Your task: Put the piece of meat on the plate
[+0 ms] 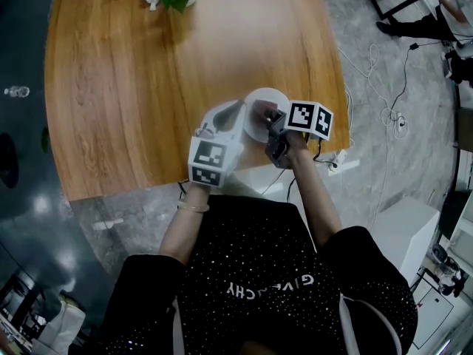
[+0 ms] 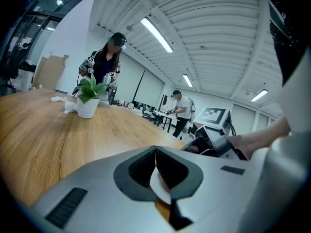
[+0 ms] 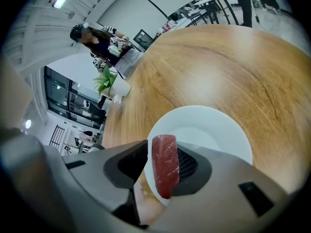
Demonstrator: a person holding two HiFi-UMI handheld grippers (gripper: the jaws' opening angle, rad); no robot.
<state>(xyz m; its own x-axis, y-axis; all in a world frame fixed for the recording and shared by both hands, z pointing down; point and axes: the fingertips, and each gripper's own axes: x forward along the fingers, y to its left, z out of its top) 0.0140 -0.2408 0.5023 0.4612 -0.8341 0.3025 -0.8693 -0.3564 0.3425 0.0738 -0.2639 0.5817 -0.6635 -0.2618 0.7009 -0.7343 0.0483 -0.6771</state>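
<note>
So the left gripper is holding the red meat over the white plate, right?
No, it is the right gripper that holds the red meat over the white plate; the right gripper view shows it. The left gripper pinches the plate's rim.

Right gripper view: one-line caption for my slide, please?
Right gripper holding the piece of meat upright between its jaws, over the white plate on the wooden table.

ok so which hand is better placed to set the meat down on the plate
Right. The right gripper holds the piece of meat over the white plate, so it likely only needs to release. The left gripper is clamped on the plate's rim.
</note>
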